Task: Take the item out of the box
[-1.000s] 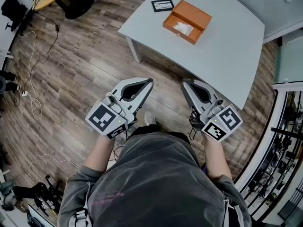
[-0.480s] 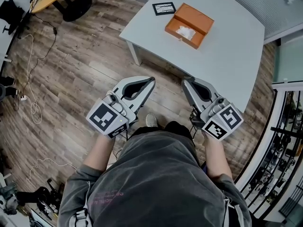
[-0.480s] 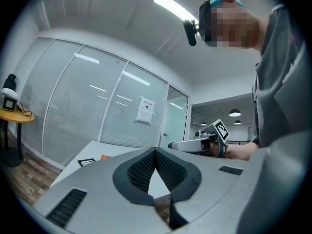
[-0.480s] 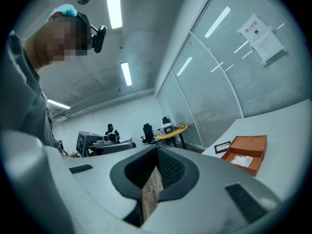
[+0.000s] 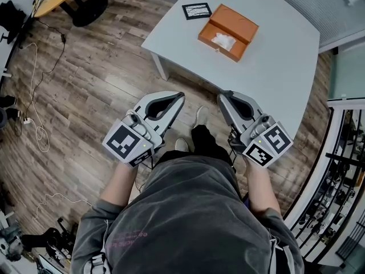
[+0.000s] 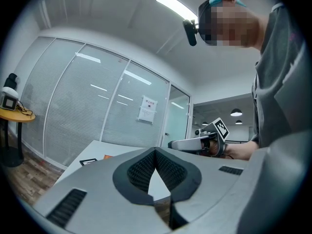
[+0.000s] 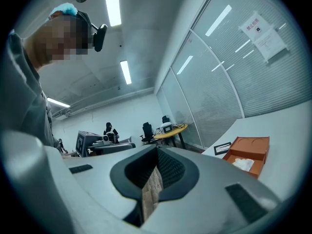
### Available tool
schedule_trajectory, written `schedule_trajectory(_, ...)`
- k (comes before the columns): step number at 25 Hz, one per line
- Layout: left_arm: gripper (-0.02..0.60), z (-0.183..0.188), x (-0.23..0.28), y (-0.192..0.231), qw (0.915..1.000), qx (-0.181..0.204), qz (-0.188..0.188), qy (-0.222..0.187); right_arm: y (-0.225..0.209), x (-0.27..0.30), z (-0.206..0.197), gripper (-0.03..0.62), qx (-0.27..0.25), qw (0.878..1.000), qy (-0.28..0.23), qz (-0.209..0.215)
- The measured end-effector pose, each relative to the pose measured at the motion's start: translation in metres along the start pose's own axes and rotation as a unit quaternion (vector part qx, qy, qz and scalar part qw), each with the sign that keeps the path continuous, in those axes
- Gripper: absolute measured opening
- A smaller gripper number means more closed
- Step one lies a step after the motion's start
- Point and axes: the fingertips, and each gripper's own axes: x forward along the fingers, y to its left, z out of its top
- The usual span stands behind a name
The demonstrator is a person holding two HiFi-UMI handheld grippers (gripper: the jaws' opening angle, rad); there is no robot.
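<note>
Left hand-held gripper point(image 5: 181, 97) has its jaws together on nothing, and the right hand-held gripper point(image 5: 220, 97) likewise. Both are well apart from the open orange box point(image 5: 240, 21) on the bench point(image 5: 279, 73). A white item point(image 5: 223, 39) lies inside. It looks soft, so a pinch could slip or drag the light box.

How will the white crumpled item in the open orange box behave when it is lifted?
The white crumpled item looks wrinkled, like paper or plastic wrap, so it is probably floppy and light. It may deform when squeezed. The shallow orange box seems light too, so it might shift.
</note>
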Motion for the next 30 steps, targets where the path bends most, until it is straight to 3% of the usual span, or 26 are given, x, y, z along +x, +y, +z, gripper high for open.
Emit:
schedule_trajectory(13,0.006,0.011,0.063,0.06,0.9995,-0.003,0.028,0.011,-0.077,0.04,0.02,0.005,-0.004,1.0,0.023,0.018)
schedule_trajectory(30,0.006,0.007,0.185,0.121,0.9968,-0.016,0.056,0.055,-0.207,0.069,0.031,0.005,0.044,0.996,0.057,0.047)
